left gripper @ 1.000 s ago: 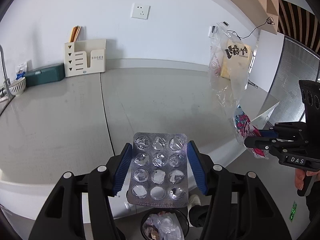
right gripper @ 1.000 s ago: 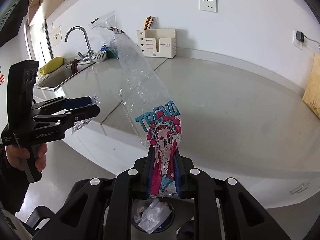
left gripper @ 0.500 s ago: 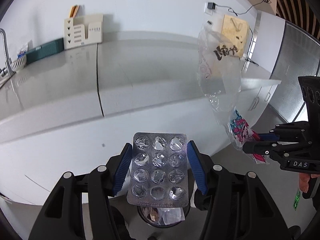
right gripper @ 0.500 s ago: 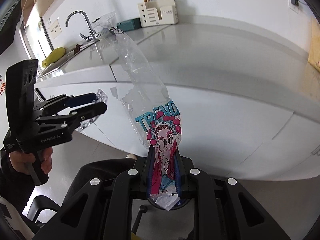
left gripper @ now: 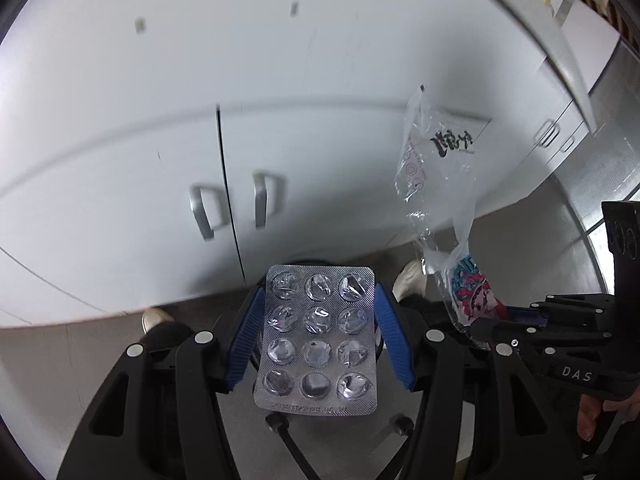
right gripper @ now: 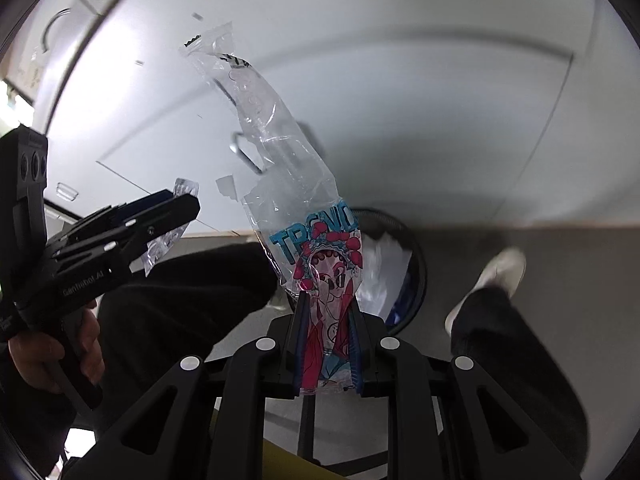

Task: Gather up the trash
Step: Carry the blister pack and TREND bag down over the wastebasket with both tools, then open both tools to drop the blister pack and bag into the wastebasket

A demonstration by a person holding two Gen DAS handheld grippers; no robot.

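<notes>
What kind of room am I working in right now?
Probably a kitchen or pantry: white base cabinet doors with metal loop handles under a counter edge, grey floor, and a round black trash bin holding white paper.

Both wrist cameras look along their tools, low and close, toward the white cabinet doors; each view catches the other tool

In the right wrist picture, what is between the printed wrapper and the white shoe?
In the right wrist view, the trash bin with white rubbish inside lies between the printed wrapper and the white shoe.
</notes>
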